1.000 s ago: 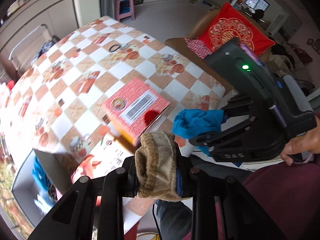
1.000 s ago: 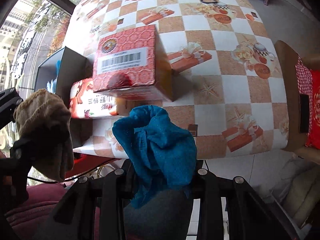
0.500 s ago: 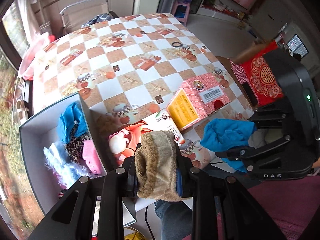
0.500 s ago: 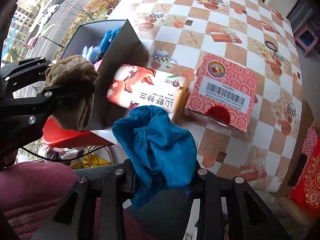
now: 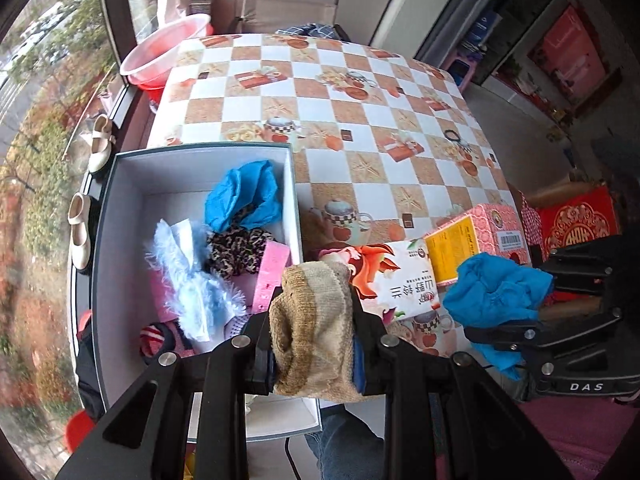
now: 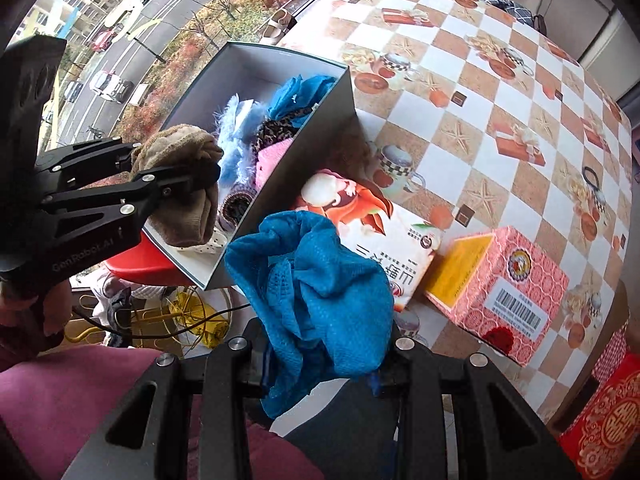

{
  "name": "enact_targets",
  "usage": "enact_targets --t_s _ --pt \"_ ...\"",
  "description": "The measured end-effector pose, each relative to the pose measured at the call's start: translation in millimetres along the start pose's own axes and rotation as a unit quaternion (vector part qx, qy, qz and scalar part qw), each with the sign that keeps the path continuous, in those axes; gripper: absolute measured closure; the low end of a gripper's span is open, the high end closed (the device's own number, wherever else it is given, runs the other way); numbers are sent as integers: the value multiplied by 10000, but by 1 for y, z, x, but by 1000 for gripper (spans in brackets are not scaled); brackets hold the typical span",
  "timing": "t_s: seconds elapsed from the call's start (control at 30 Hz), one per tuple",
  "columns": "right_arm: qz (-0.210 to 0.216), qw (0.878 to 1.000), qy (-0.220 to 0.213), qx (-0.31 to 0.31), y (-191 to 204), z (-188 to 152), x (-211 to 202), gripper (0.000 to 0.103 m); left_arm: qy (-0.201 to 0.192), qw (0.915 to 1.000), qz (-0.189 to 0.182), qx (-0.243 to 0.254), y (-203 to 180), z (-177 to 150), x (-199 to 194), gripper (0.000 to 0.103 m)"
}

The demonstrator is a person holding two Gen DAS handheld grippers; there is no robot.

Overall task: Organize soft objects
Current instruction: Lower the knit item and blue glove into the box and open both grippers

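My left gripper (image 5: 314,354) is shut on a rolled tan knit sock (image 5: 312,320), held above the near edge of an open grey box (image 5: 294,184). It also shows in the right wrist view (image 6: 176,178) with the tan sock (image 6: 188,184) over the box (image 6: 296,176). The box holds soft items: a blue cloth (image 5: 244,196), a light blue fluffy piece (image 5: 192,276), a leopard-print piece (image 5: 240,248) and a pink piece (image 5: 272,276). My right gripper (image 6: 320,354) is shut on a blue mesh cloth (image 6: 320,288), held off the table's near edge, right of the box; the cloth also shows in the left wrist view (image 5: 496,292).
A cartoon-printed carton (image 5: 396,280) and a pink-and-yellow box (image 5: 480,240) lie on the checkered tablecloth (image 5: 360,92) right of the grey box. A black hair tie (image 5: 454,136) lies farther right. A pink basin (image 5: 168,48) stands at the far left corner.
Both grippers have swung left toward the grey box, each still holding its item. The tan sock now hangs over the box's near edge, and the box interior is fully in view.
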State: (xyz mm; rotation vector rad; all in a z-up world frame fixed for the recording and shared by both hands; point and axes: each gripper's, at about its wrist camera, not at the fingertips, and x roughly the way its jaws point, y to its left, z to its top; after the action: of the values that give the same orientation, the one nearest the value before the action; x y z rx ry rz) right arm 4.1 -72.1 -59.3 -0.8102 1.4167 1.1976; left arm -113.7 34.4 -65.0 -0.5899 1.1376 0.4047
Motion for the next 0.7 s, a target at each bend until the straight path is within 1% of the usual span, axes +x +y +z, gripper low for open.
enact_targets --t_s 0.1,0.2,0.3,0.43,0.53,0.7 --pt "70 9998 -43 -157 11 15 0 69 -144 9991 135 -382 17 -2 -4 73" --pt "136 9992 -82 -377 25 30 1 69 -217 9961 361 -772 36 -6 -6 73" --pt "194 9979 -95 -617 41 45 4 69 -184 9911 608 -1173 55 -14 -5 73" --pt "302 9955 -34 -903 59 61 11 68 -150 9835 917 -1549 75 -25 -4 73" --pt "332 9931 38 -1120 71 70 17 68 -105 9788 1010 -1778 85 -34 -2 73" --pt "386 9904 115 -1325 83 81 24 68 -52 9740 1068 -1998 92 -43 0 73"
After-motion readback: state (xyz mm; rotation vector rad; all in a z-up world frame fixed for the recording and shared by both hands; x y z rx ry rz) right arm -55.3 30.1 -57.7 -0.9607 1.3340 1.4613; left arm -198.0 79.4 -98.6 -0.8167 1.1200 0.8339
